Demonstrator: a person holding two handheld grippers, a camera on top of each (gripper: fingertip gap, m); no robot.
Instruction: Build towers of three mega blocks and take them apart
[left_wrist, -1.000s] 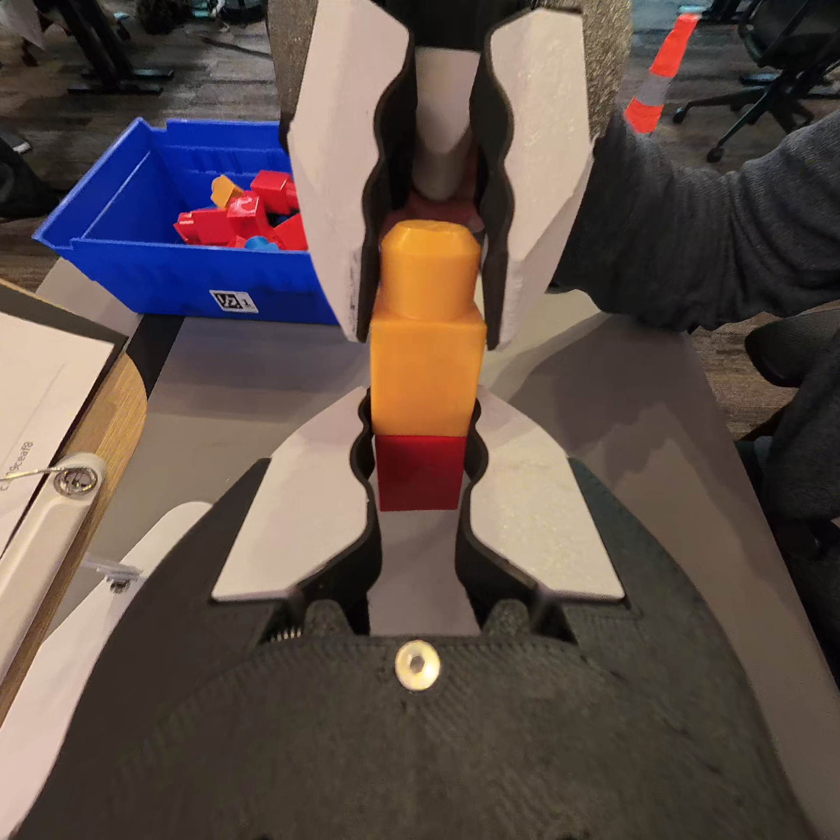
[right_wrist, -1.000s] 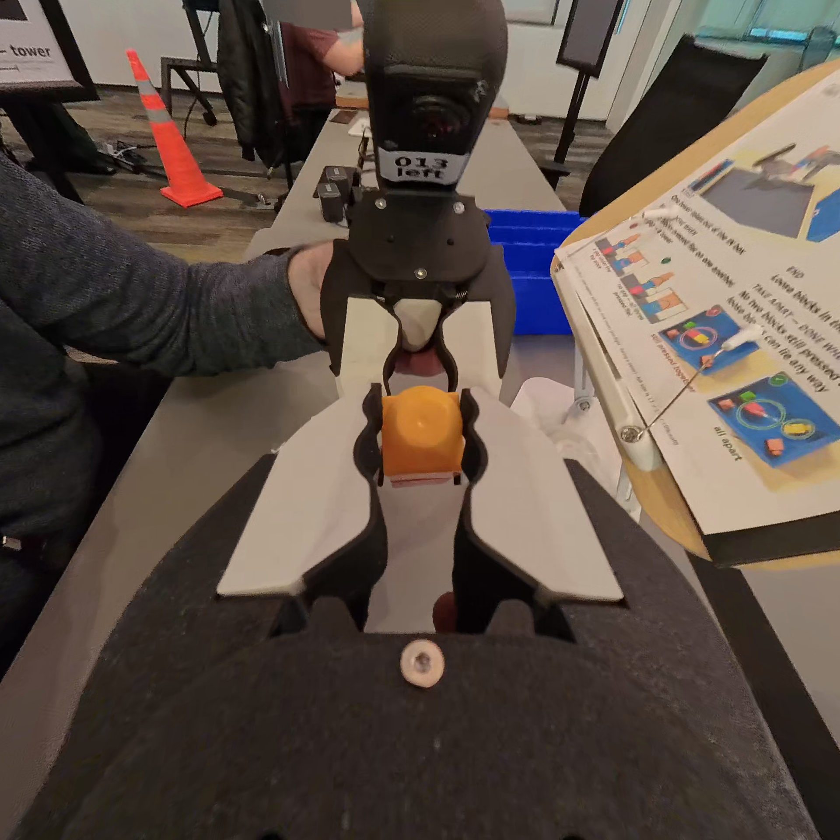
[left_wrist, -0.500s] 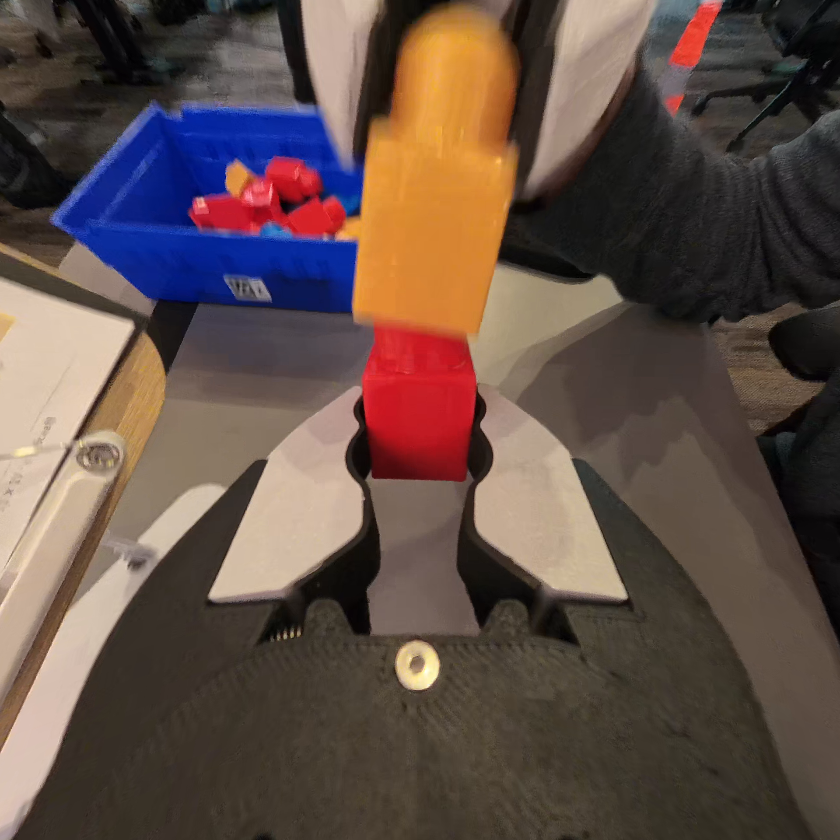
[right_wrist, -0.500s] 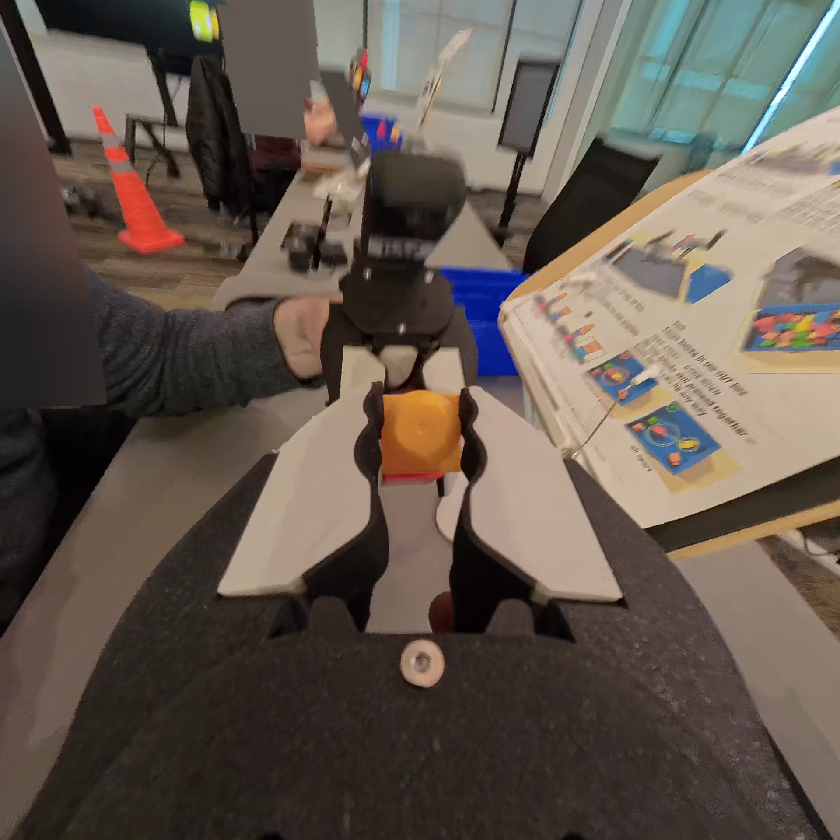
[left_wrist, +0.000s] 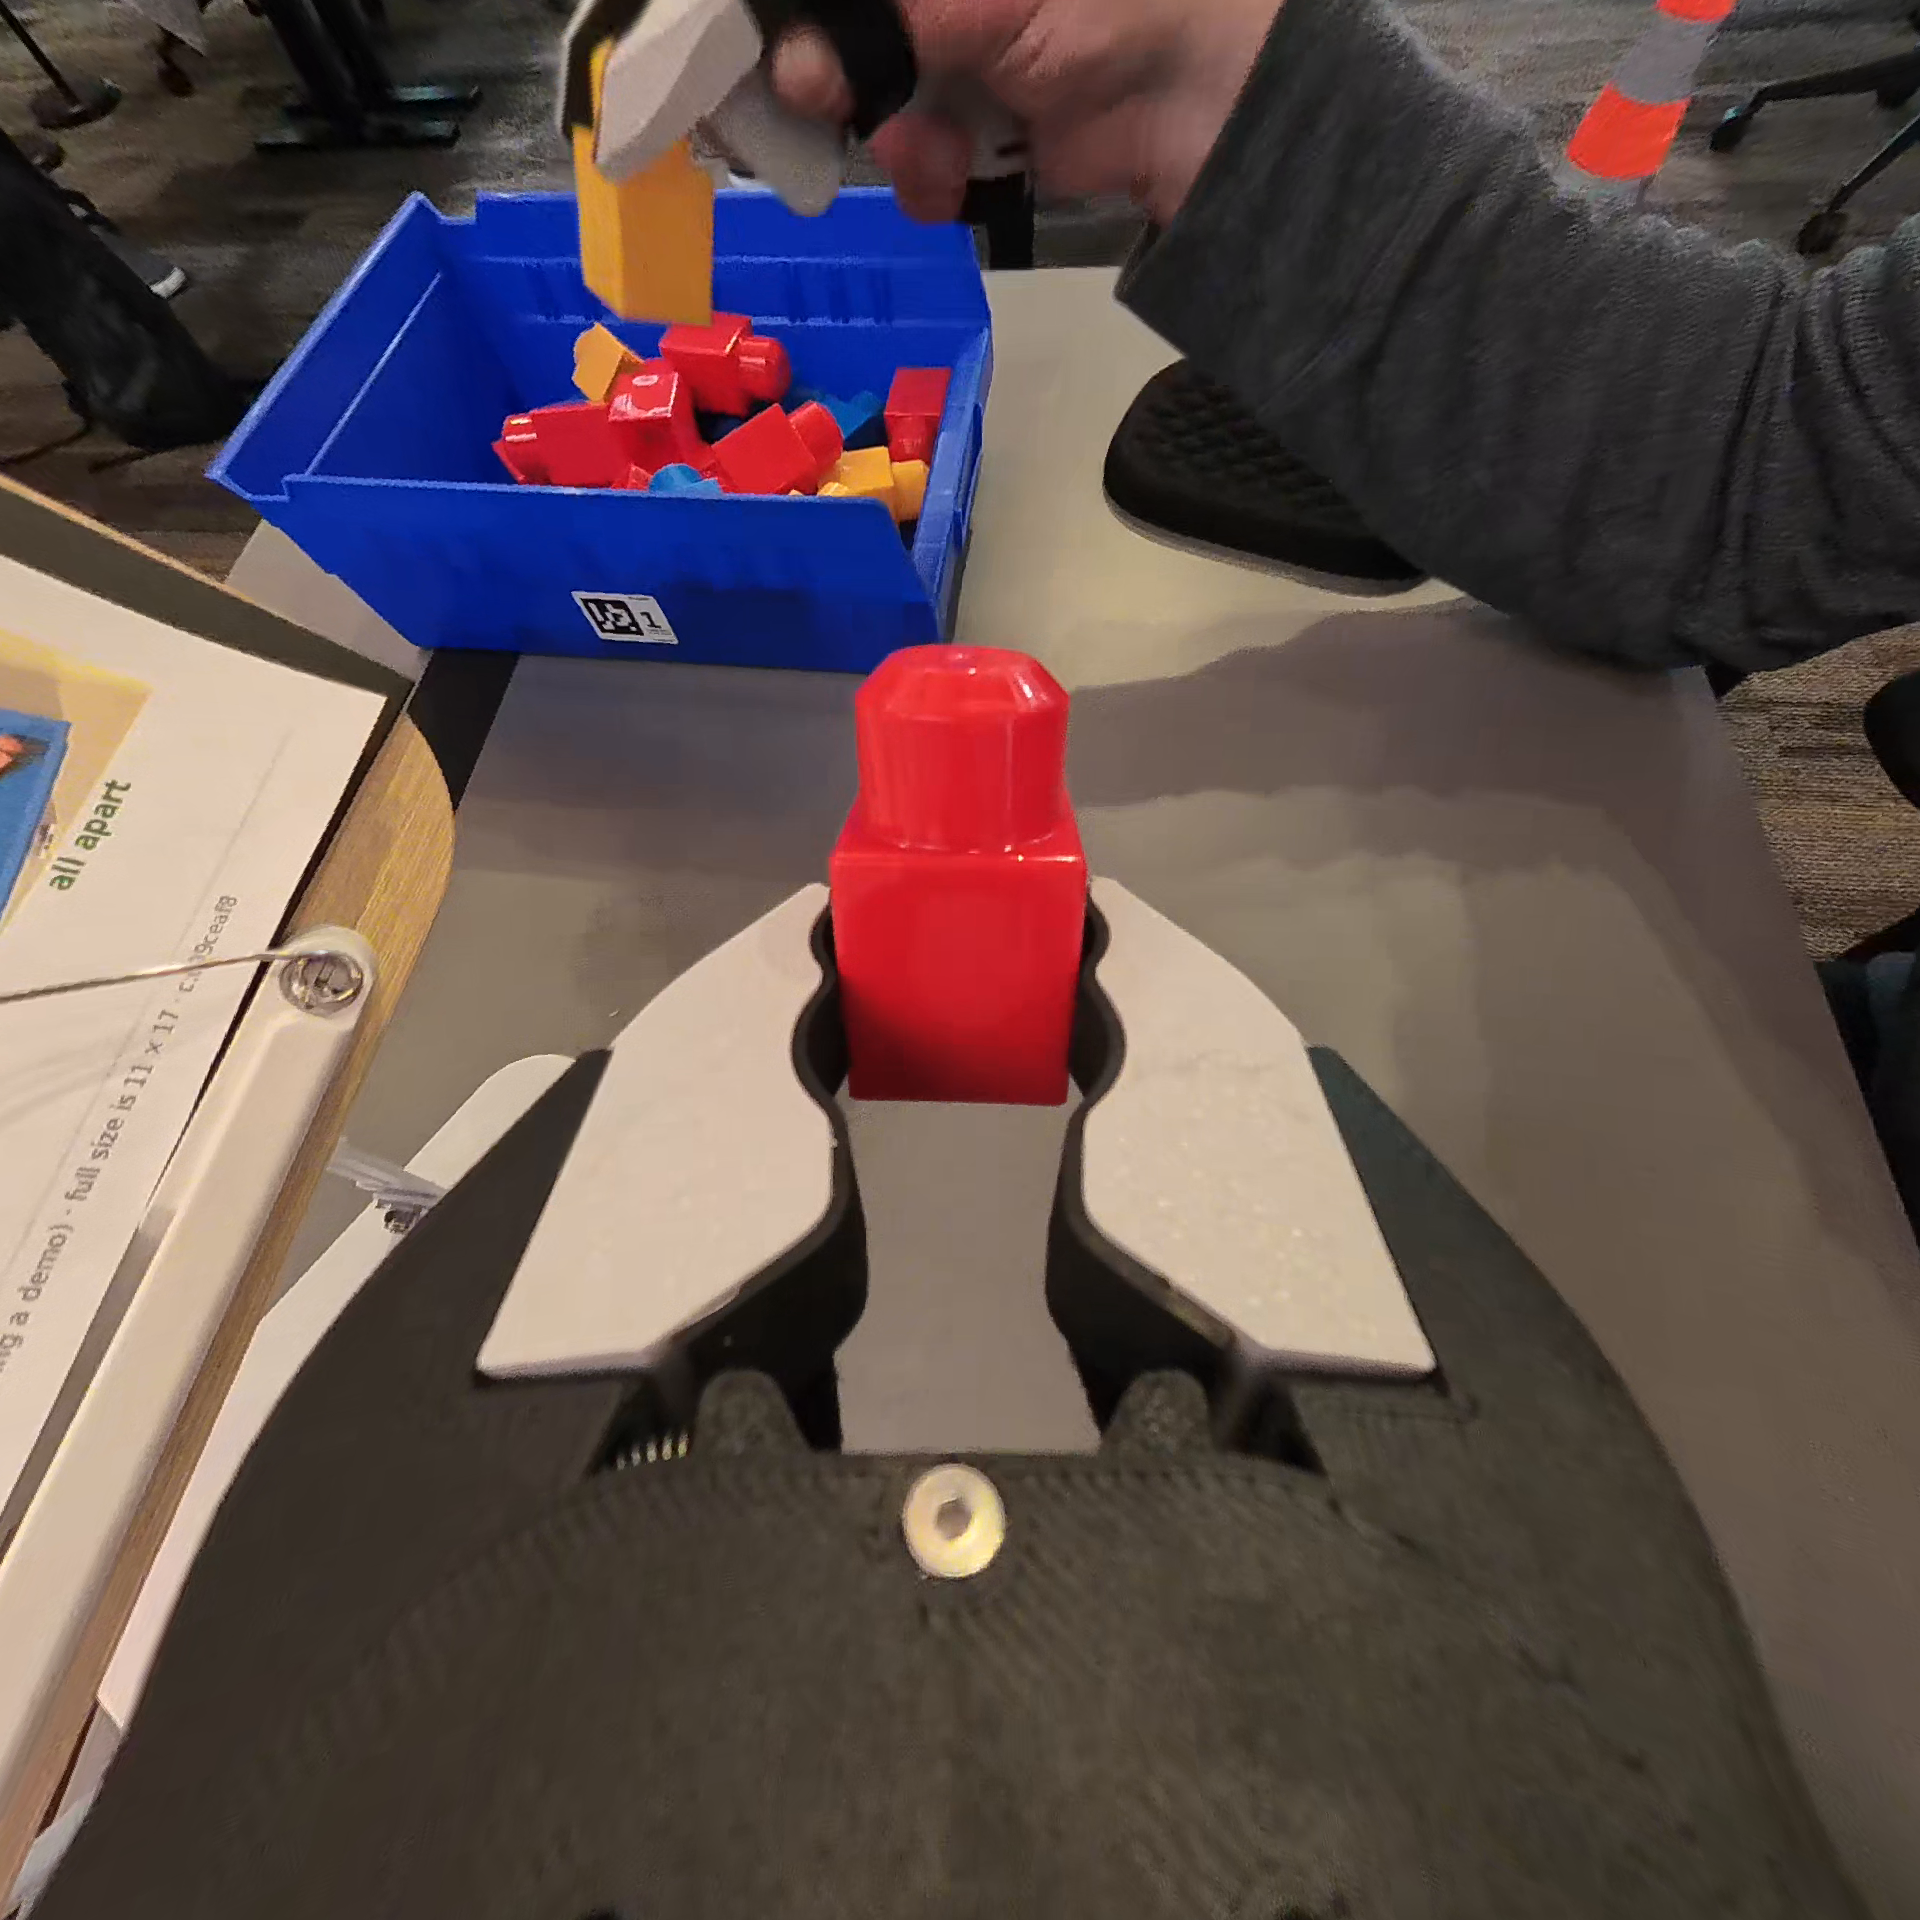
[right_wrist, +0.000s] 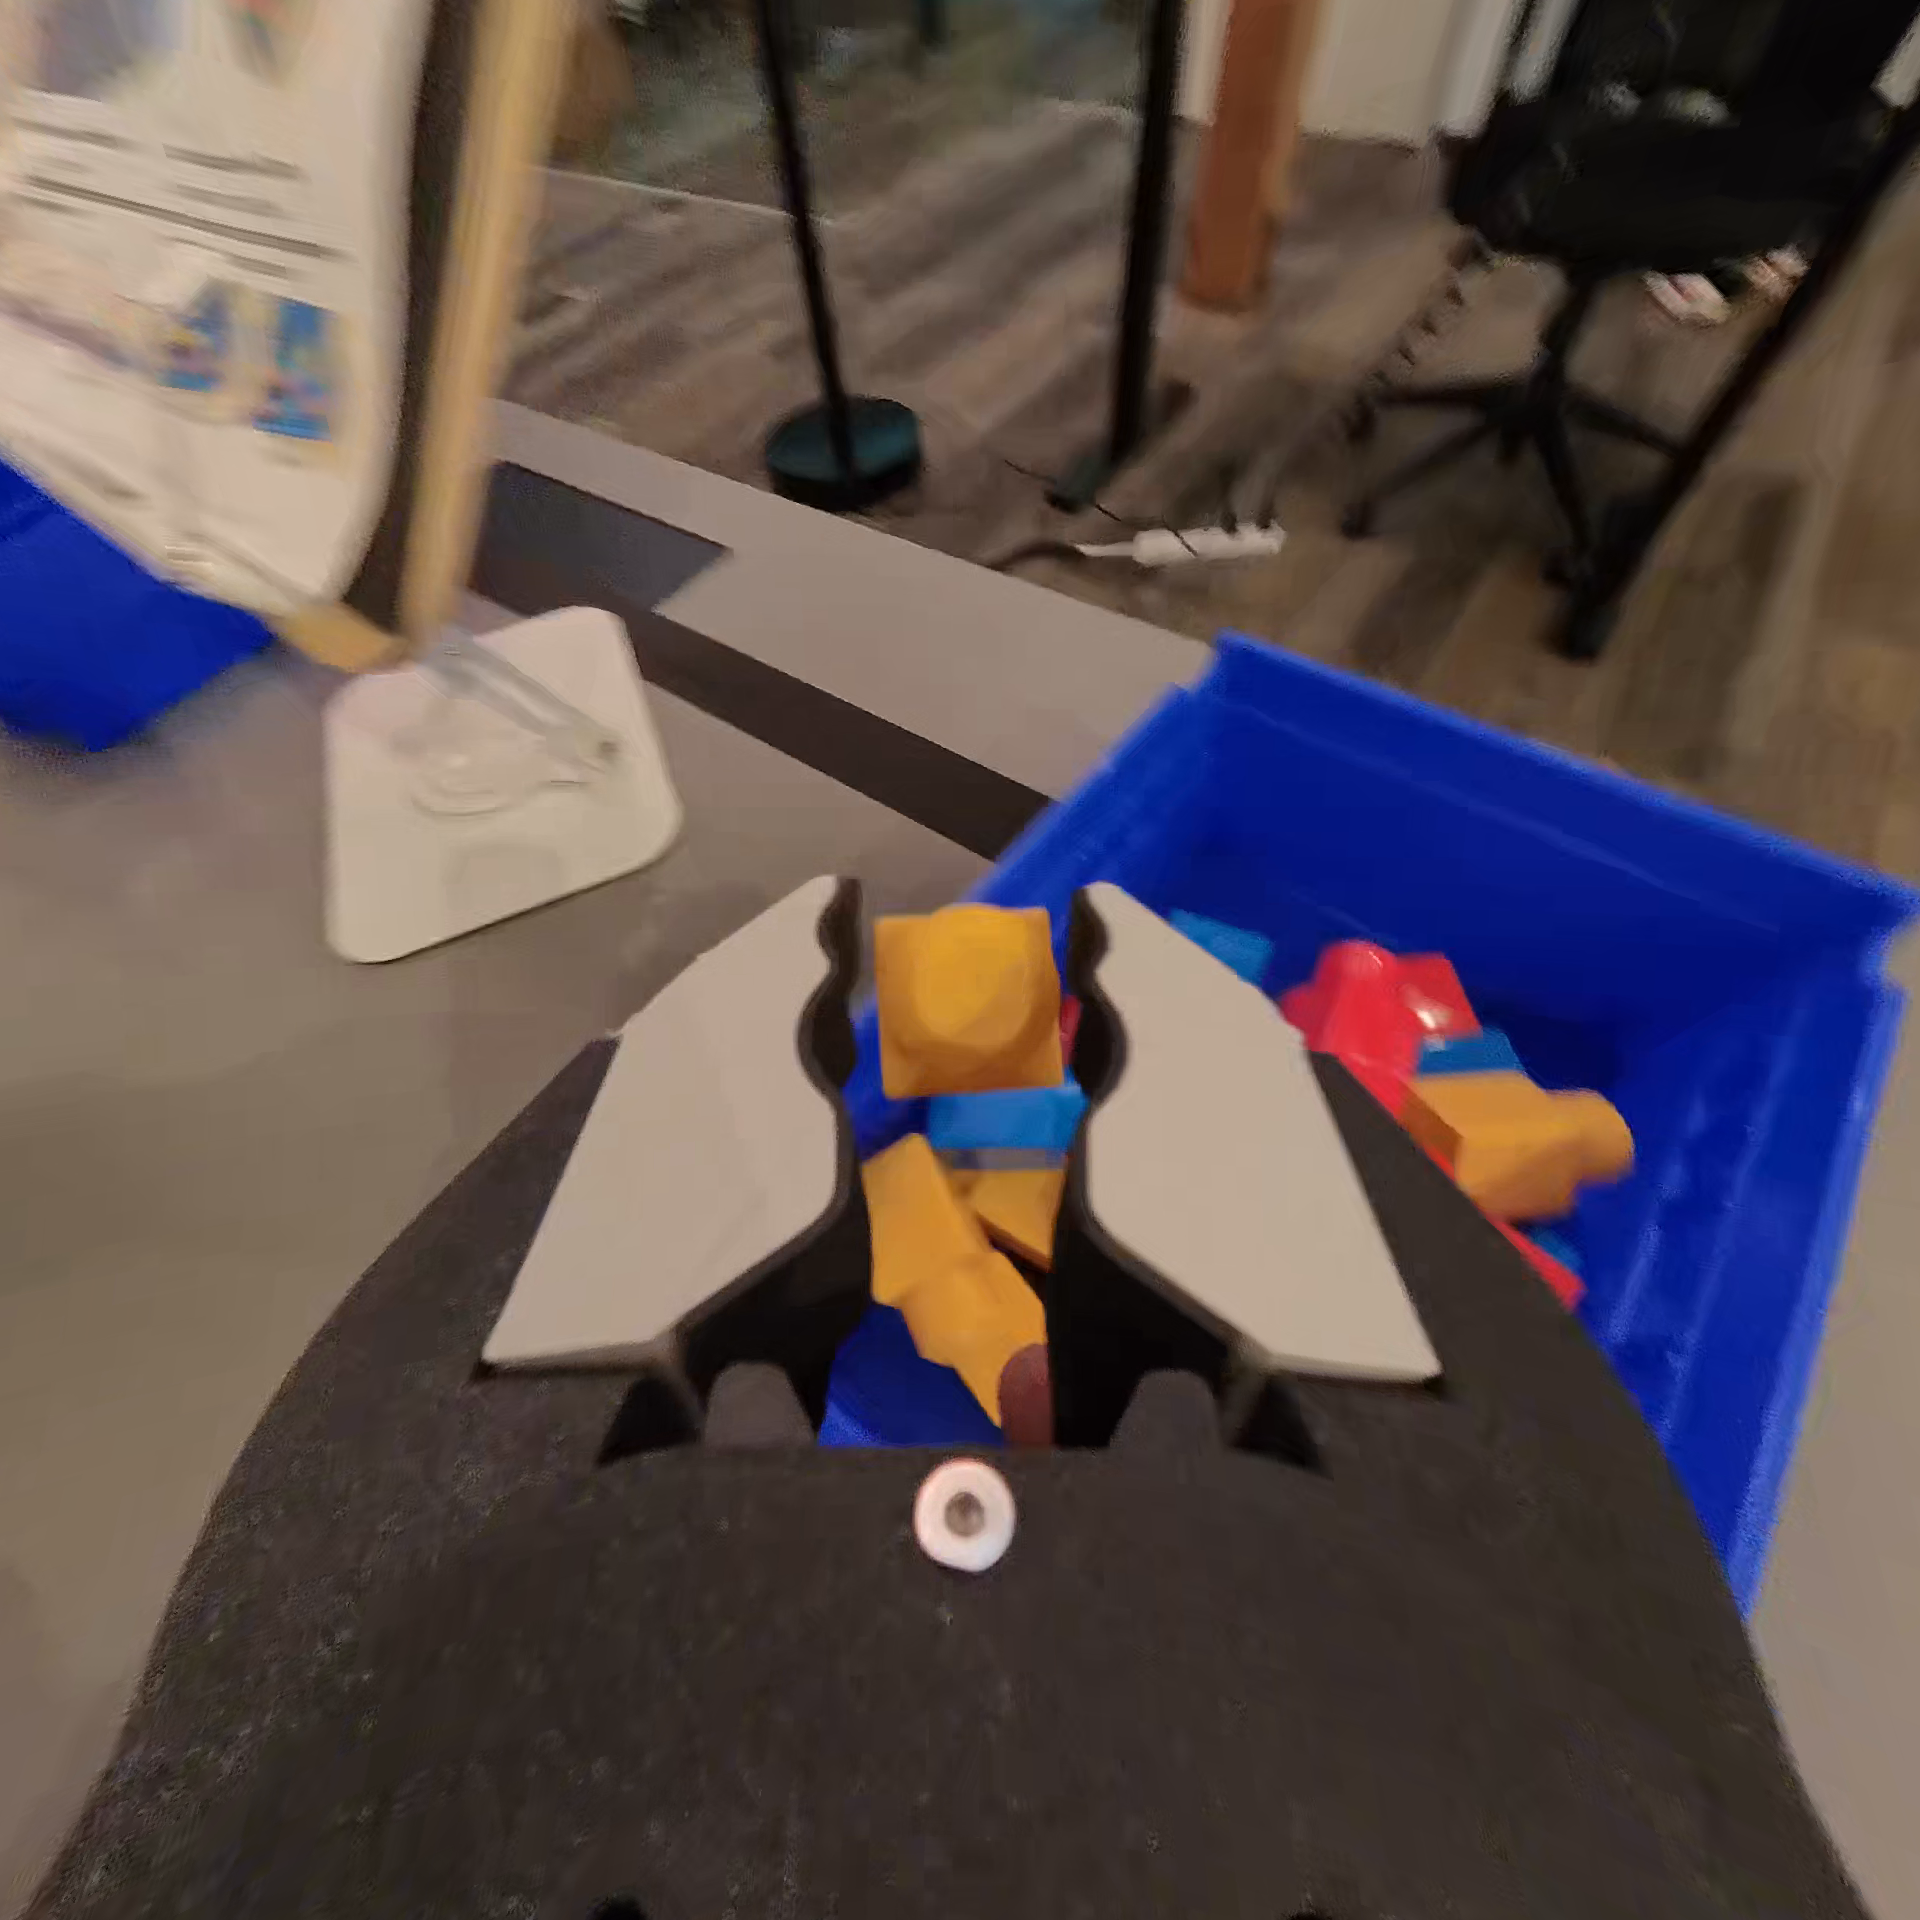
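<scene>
My left gripper (left_wrist: 958, 914) is shut on a red block (left_wrist: 956, 935), held upright above the grey table (left_wrist: 1403, 935) with its stud up. A blue bin (left_wrist: 623, 561) of red, orange and blue blocks stands beyond it. My right gripper (left_wrist: 665, 104) hangs over that bin with an orange block (left_wrist: 644, 239) at its fingertips. In the right wrist view the right gripper (right_wrist: 966, 914) points down into the bin (right_wrist: 1558, 862). The orange block (right_wrist: 966, 997) sits tilted between the tips, with a thin gap on each side.
An instruction board (left_wrist: 156, 883) on a white stand base (right_wrist: 488, 790) rises at the left table edge. A person's grey sleeve (left_wrist: 1507, 364) reaches across the right. A second blue bin (right_wrist: 83, 623) is behind the board. An orange cone (left_wrist: 1631, 114) and chairs are on the floor.
The right gripper pulled the orange block off the red one and carried it up and over the blue bin. Its jaws now stand slightly wider. The left gripper still holds the red block.
</scene>
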